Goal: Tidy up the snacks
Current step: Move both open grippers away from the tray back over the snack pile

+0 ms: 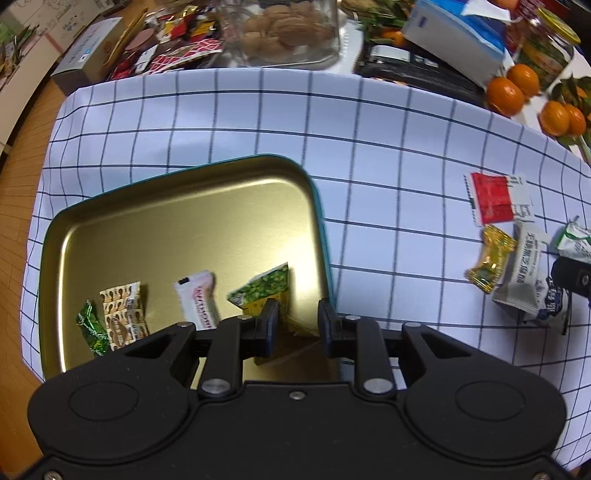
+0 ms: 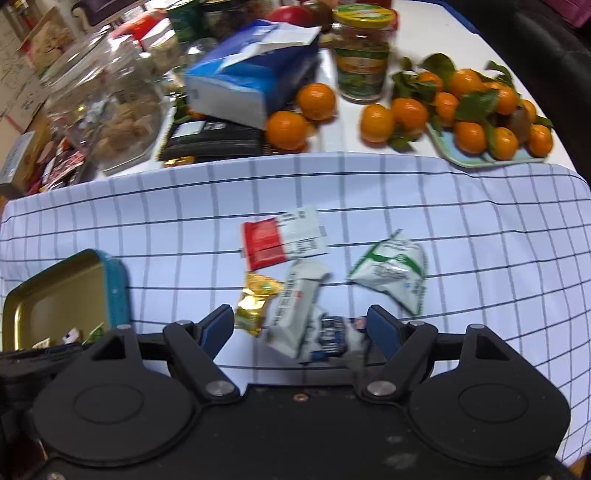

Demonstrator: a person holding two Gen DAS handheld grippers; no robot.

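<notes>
A gold tray with a teal rim [image 1: 317, 206] lies on the checked cloth and holds a green candy [image 1: 90, 326], a brown patterned packet [image 1: 123, 314], a white-pink packet [image 1: 199, 299] and a green pea packet [image 1: 264, 291]. My left gripper [image 1: 297, 323] hovers over the tray's near right corner. It is open, and the pea packet's edge lies by its left finger without being pinched. My right gripper [image 2: 301, 328] stands wide open over a white bar packet [image 2: 295, 306] and a blue-white packet [image 2: 332, 338]. A gold candy [image 2: 255, 302], a red-white packet [image 2: 280, 240] and a green-white packet [image 2: 391, 273] lie around them.
Behind the checked cloth [image 2: 480, 229] stand a blue tissue box [image 2: 251, 81], a jar with a yellow lid [image 2: 362, 55], loose oranges [image 2: 288, 129], a plate of leafy oranges [image 2: 480, 122], a glass container of walnuts [image 1: 284, 33] and a dark notebook [image 2: 210, 140]. The tray [image 2: 114, 284] sits left of the loose snacks.
</notes>
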